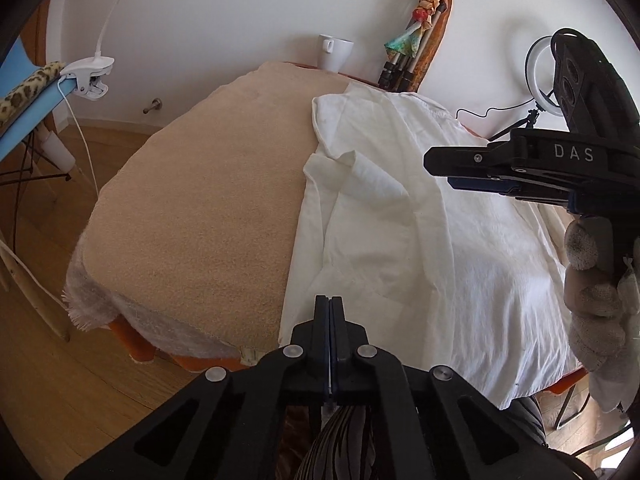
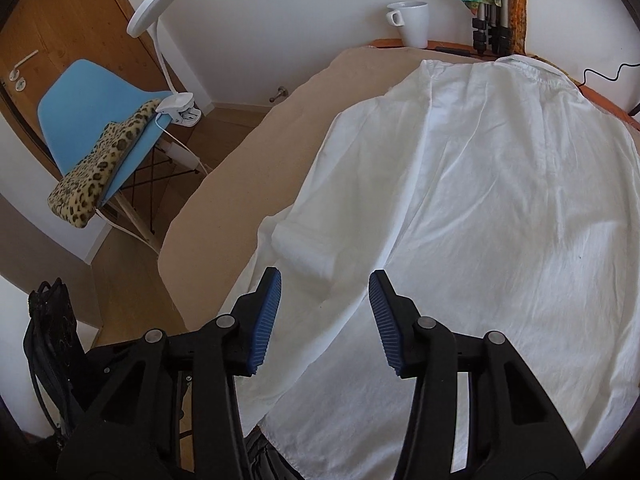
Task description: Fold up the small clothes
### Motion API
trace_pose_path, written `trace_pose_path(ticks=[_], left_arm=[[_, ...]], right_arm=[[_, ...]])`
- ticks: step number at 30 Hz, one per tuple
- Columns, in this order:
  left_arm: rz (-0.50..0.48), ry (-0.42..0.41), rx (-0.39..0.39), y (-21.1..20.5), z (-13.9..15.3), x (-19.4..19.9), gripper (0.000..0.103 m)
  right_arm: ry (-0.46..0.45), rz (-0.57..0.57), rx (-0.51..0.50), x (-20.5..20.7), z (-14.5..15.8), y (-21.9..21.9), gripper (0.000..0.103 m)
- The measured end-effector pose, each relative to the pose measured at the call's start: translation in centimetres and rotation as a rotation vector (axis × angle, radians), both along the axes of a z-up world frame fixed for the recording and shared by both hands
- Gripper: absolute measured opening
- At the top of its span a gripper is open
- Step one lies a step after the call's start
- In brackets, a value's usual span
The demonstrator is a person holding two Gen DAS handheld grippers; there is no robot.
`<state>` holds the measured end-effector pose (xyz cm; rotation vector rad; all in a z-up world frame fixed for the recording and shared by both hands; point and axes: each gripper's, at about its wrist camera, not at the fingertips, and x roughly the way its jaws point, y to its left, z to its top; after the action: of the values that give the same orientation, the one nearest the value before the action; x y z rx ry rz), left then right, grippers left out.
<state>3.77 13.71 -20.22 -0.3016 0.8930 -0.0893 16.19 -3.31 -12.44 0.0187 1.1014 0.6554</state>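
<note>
Across the right half of the left wrist view lies a white crinkled cotton shirt [image 1: 420,216], spread flat on a table covered by a beige terry towel [image 1: 192,200]. Its long axis runs from the near table edge at the bottom of the frame up to the collar at the upper middle, close to the wall. One sleeve is folded inward over the body, its cuff near the frame's centre. The shirt's hem hangs just over the near edge; its left side borders a broad bare stretch of towel.

The left tool [image 1: 329,308] is clenched with nothing between its fingers, hovering at the hem. The right tool [image 2: 325,312] stands released, blue pads apart above the folded sleeve.

A white ceramic mug [image 1: 335,53] and dark tripod legs [image 1: 396,74] stand at the table's far edge beyond the collar. A blue chair [image 2: 96,120] with a leopard-print cloth is at the left, apart from the table.
</note>
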Motion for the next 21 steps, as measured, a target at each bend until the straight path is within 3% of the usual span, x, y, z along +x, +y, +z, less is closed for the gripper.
trace_pose_path(ticks=[3,9,11,14,16,18,19,21], left_arm=[[0.02,-0.021,0.012,0.4,0.6,-0.5,0.0],[0.008,0.003,0.004,0.8,0.3,-0.2,0.001],[0.017,0.004,-0.008,0.8,0.0,-0.3,0.031],[0.013,0.014,-0.035,0.6,-0.5,-0.4,0.036],[0.008,0.018,-0.041,0.4,-0.8,-0.6,0.034],[-0.006,0.007,-0.022,0.1,-0.8,-0.7,0.02],[-0.004,0.006,-0.012,0.1,-0.8,-0.8,0.004],[0.003,-0.012,-0.051,0.6,-0.6,-1.2,0.001]], right_arm=[[0.028,0.029,0.016,0.7,-1.2,1.0,0.048],[0.005,0.122,-0.17,0.2,-3.4,1.8,0.043],[-0.016,0.124,-0.247,-0.2,-3.8,1.2,0.043],[0.025,0.105,-0.211,0.1,-4.0,-0.2,0.043],[0.047,0.092,-0.192,0.3,-3.7,-0.8,0.043],[0.054,0.096,-0.184,0.5,-3.4,-1.0,0.043],[0.054,0.103,-0.182,0.7,-3.1,-0.9,0.043],[0.036,0.122,-0.193,0.7,-2.6,-0.6,0.043]])
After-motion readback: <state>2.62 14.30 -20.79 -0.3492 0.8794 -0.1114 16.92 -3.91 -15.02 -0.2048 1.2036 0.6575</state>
